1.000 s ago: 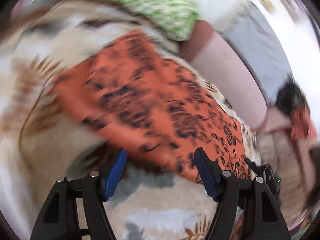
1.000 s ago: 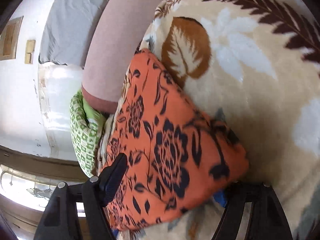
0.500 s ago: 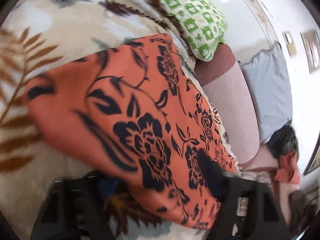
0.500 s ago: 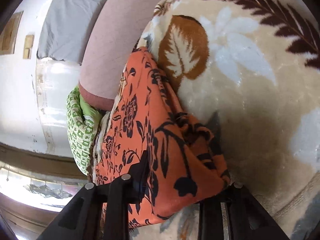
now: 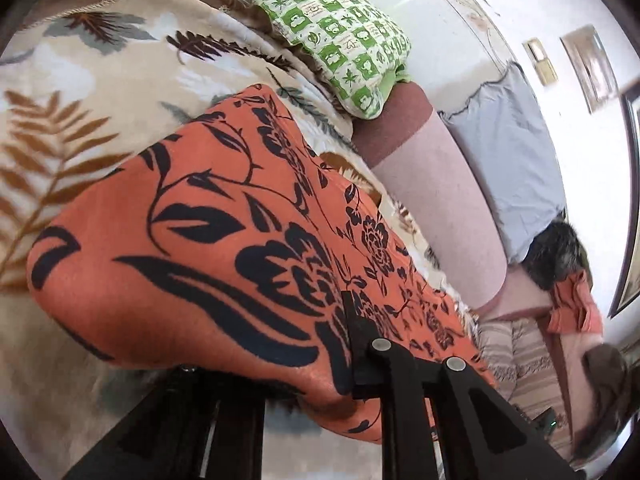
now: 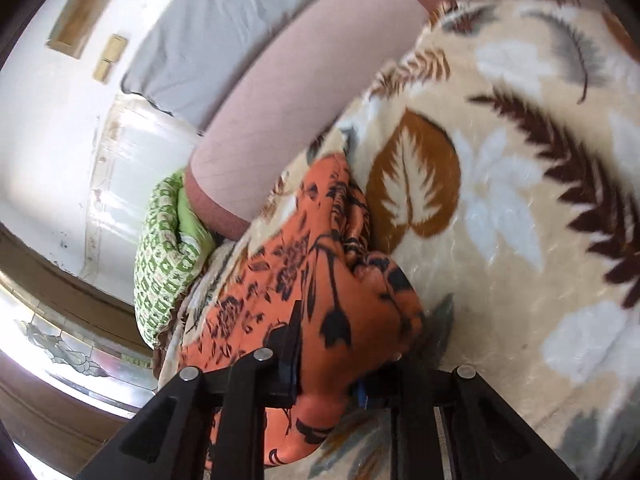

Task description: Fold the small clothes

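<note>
Right gripper (image 6: 326, 364) closing, apparently pinching orange cloth (image 6: 320, 280).

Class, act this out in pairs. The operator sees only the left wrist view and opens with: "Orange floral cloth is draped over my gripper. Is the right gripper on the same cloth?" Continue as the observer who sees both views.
Observer: Yes. The right gripper has its jaws closing, with a corner of the orange cloth between them.
Operator: Does that end lie smooth?
Observer: No. It is gathered into ridged folds, beside a brown leaf print on the blanket.
Operator: What lies beyond the green pillow?
Observer: Below the green pillow in the right wrist view there is a patterned glass pane.
</note>
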